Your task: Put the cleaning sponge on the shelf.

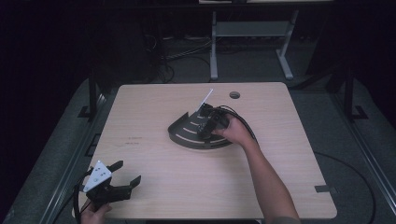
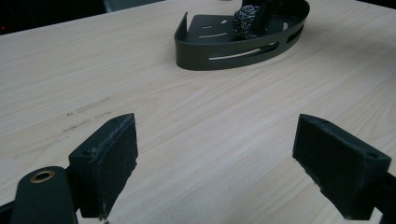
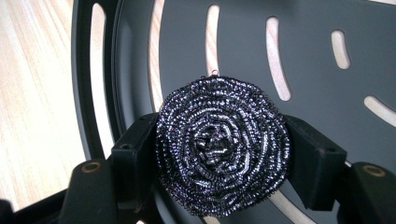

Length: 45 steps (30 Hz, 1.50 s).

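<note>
item: steel wool scourer (image 3: 222,147), round, coiled, metallic. location: pinched between the two jaws of the right hand-held gripper (image 3: 223,154), over the slotted floor of a dark corner caddy (image 1: 184,135); whether it touches that floor or hangs just above it cannot be told.

item: corner caddy, quarter-round, dark metal, slotted wall and base. location: mid-table, on the far half of the light wood table (image 1: 154,186). a thin white strip (image 1: 206,99) rises tilted from its far edge; what it is cannot be made out.

item: left hand-held gripper (image 1: 127,176), jaws spread wide, holding nothing. location: near-left corner of the table, well apart from the caddy, aimed toward it in the left gripper view.

risks, as judged:
- the scourer is springy and open-meshed; loose wire may catch on a jaw pad and cling on release, so it drags out instead of staying put.
- wire may snag a slot edge of the caddy.
- the caddy looks light and nothing steadies it; a push from the right hand-held gripper could slide or tip it.

obscured:
- in the high view the right hand (image 1: 238,132) and its gripper cover the scourer.
- the underside of the scourer and the far inner corner of the caddy are hidden.
- surroundings beyond the table are dark; a table frame (image 1: 215,46) and cables barely show.
</note>
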Each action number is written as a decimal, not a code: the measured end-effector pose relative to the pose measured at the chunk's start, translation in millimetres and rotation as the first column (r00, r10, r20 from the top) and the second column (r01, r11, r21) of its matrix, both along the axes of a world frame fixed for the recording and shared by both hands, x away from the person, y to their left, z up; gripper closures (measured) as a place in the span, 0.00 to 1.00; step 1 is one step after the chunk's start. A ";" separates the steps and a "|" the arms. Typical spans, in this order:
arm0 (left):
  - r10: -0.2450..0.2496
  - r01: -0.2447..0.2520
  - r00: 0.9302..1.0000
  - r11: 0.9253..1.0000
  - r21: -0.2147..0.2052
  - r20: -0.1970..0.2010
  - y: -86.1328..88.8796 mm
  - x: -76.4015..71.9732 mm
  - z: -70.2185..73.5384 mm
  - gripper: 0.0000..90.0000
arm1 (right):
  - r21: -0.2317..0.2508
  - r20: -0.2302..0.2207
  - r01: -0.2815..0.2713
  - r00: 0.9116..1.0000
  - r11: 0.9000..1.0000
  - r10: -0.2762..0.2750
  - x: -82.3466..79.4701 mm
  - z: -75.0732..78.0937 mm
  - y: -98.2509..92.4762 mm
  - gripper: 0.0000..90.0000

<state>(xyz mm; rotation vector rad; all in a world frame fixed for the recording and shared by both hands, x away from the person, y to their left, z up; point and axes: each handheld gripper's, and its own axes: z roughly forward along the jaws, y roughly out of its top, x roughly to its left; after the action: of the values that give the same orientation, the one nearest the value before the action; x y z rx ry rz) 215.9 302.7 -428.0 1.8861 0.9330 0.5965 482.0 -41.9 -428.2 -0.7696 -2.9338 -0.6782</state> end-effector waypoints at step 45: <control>0.002 -0.002 1.000 1.000 -0.002 0.003 1.1 -0.7 0.6 0.15 | -0.024 -0.033 0.028 0.999 0.999 -0.029 5.7 -10.2 -0.3 0.34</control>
<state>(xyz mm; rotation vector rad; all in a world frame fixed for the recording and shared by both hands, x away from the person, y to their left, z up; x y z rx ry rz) 215.2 303.8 -427.5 1.8819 0.9333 0.5998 487.6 -42.2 -438.4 -0.8185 -2.9108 -0.6279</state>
